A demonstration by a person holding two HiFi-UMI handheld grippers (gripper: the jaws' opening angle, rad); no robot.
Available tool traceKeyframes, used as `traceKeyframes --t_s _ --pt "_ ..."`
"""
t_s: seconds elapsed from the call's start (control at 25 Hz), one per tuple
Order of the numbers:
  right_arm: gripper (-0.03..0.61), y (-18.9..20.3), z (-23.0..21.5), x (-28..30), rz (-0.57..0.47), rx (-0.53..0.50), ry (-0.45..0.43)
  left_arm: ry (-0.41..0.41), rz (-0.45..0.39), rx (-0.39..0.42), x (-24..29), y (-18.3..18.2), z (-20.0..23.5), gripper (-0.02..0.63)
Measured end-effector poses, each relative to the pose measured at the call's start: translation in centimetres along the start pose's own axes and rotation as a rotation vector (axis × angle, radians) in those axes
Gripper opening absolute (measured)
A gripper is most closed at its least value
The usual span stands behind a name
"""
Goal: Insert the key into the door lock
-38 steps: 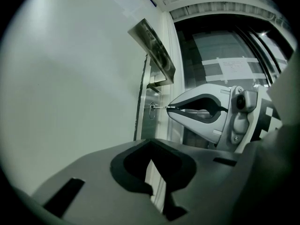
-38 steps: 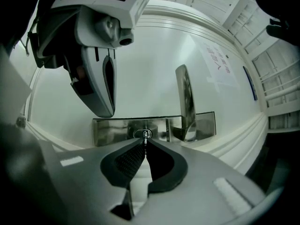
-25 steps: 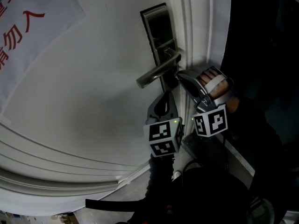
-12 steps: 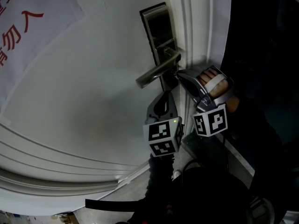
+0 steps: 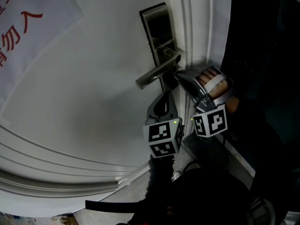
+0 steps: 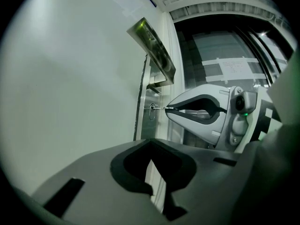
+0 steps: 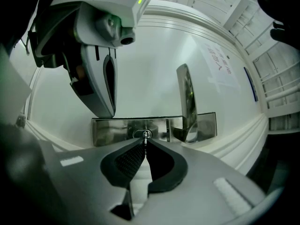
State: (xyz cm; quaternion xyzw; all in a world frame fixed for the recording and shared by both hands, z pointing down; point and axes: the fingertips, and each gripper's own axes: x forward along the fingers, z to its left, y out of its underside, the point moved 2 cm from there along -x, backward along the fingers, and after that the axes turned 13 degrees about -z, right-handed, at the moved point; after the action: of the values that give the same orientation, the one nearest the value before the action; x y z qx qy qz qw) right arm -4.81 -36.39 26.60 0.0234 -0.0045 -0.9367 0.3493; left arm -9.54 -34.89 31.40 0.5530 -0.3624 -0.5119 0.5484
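A steel lock plate [image 5: 159,36] with a lever handle [image 5: 157,71] is mounted on the white door [image 5: 93,102]. My right gripper [image 5: 177,74] is shut on a small key [image 7: 146,139], and the key's tip sits at the keyhole [image 7: 146,134] below the lever [image 7: 186,97]. The left gripper view shows the thin key [image 6: 159,108] bridging the right gripper [image 6: 167,109] and the keyhole [image 6: 152,111]. My left gripper [image 5: 166,93] hangs just under the lever with its jaws shut on nothing [image 6: 151,165].
A paper notice with red characters [image 5: 23,27] is stuck on the door at upper left. The moulded door frame [image 5: 197,22] runs just right of the lock, with dark space [image 5: 262,55] beyond it. A hand [image 5: 213,86] holds the right gripper.
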Motion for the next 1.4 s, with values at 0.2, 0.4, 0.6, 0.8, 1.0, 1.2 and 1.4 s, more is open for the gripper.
traceKeyframes --t_s 0.2,0.4,0.6,0.8,1.0,1.2,1.4 --pt "0.012 0.00 0.00 0.09 0.000 -0.001 -0.004 -0.003 -0.001 -0.003 -0.02 -0.04 0.14 0.002" --pt "0.012 0.00 -0.02 0.15 0.000 -0.002 -0.003 -0.001 0.000 0.000 0.06 -0.02 0.24 0.001" --pt "0.012 0.00 -0.01 0.16 0.000 -0.003 -0.004 -0.001 0.001 -0.004 0.20 0.06 0.31 0.002" --pt "0.012 -0.01 -0.02 0.16 -0.001 -0.003 -0.005 0.001 0.004 -0.005 0.32 0.15 0.31 0.002" --pt "0.012 0.00 -0.03 0.16 -0.001 -0.003 -0.005 0.004 0.002 -0.010 0.37 0.15 0.25 0.001" --pt "0.012 0.00 -0.01 0.19 0.000 -0.003 -0.006 0.005 0.013 -0.011 0.20 0.16 0.15 0.002" --pt "0.012 0.01 -0.02 0.23 0.001 -0.005 -0.008 0.002 0.002 -0.010 0.21 0.05 0.27 0.002"
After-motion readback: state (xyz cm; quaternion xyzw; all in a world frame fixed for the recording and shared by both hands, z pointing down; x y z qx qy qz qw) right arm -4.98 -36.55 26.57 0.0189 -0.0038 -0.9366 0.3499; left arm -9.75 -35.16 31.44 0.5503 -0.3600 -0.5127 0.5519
